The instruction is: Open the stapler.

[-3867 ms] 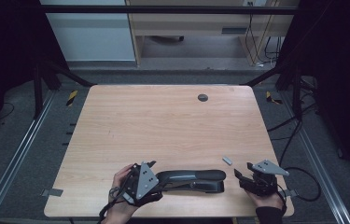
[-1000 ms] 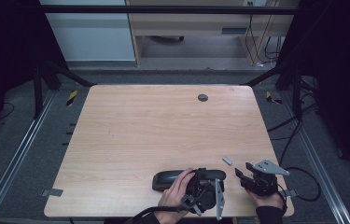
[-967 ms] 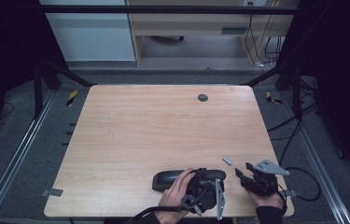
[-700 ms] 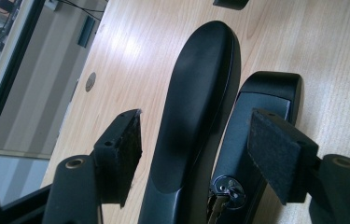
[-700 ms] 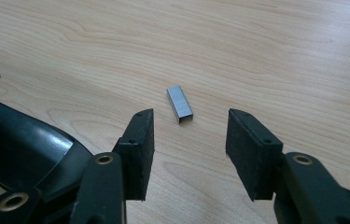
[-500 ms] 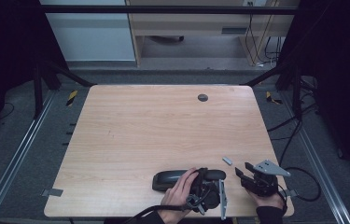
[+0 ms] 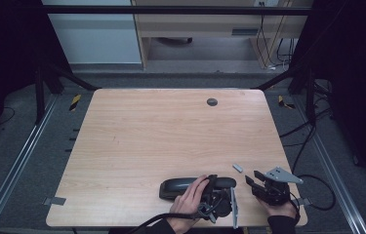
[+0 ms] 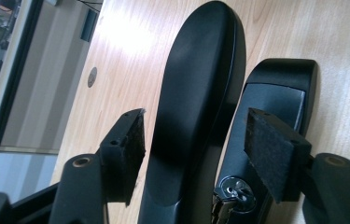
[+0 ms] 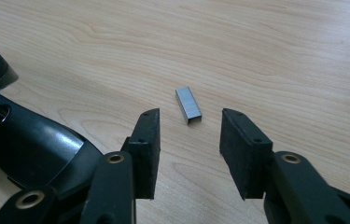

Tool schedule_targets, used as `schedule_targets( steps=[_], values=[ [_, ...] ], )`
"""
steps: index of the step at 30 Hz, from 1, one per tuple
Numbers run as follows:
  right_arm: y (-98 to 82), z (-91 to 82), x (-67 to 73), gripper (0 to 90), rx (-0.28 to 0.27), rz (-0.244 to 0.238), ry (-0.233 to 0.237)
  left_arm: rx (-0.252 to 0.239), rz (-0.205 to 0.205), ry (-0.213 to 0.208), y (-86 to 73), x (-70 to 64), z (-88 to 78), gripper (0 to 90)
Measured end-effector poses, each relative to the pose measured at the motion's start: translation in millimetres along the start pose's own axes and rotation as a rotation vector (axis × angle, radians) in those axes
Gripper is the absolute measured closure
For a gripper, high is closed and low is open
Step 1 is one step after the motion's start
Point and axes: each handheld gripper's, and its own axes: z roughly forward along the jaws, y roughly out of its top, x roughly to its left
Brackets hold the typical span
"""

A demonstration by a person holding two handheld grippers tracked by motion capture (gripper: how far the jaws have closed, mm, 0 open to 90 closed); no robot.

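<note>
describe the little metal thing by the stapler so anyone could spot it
On the wooden table, look to the near right corner, just past the black stapler. There lies a strip of staples, small, silver and rectangular, alone on bare wood.

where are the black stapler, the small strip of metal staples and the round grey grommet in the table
black plastic stapler point(image 8: 196, 93): left gripper view, on its curved top arm.
small silver strip of metal staples point(image 9: 188, 105): right gripper view, on its top face.
round grey grommet point(image 7: 212, 102): high view, on its centre.

Stapler point(image 7: 190, 185) laid at the table's point(image 7: 161, 131) near edge, staple strip point(image 7: 237, 167) just right of it, round insert point(image 7: 212, 102) set far.
</note>
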Motion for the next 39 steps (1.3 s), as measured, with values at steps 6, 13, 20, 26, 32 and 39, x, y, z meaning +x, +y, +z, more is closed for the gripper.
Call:
schedule_targets(
  steps=[6,13,20,26,32,39],
  values=[
    [-0.4,-0.1,1.0,62.9,0.005,-0.008,0.008,0.015,0.018,0.016,1.1,-0.3,3.3,42.7],
    [-0.5,-0.8,4.0,71.8,0.018,-0.015,0.042,0.022,0.031,0.026,2.8,-1.8,7.2,47.4],
    [-0.7,-4.2,9.4,81.5,0.019,-0.031,0.094,0.016,0.045,0.038,4.9,-2.1,8.7,51.8],
    [-1.7,-5.4,10.5,87.3,0.025,-0.017,0.128,0.025,0.060,0.045,6.0,-2.7,8.9,53.5],
    [-3.2,-6.4,13.8,90.0,0.028,-0.023,0.148,0.028,0.065,0.051,6.4,-3.6,9.0,54.1],
    [-4.5,-6.8,19.0,90.0,0.027,-0.040,0.171,0.029,0.078,0.058,6.3,-4.3,8.8,54.6]
  ],
)
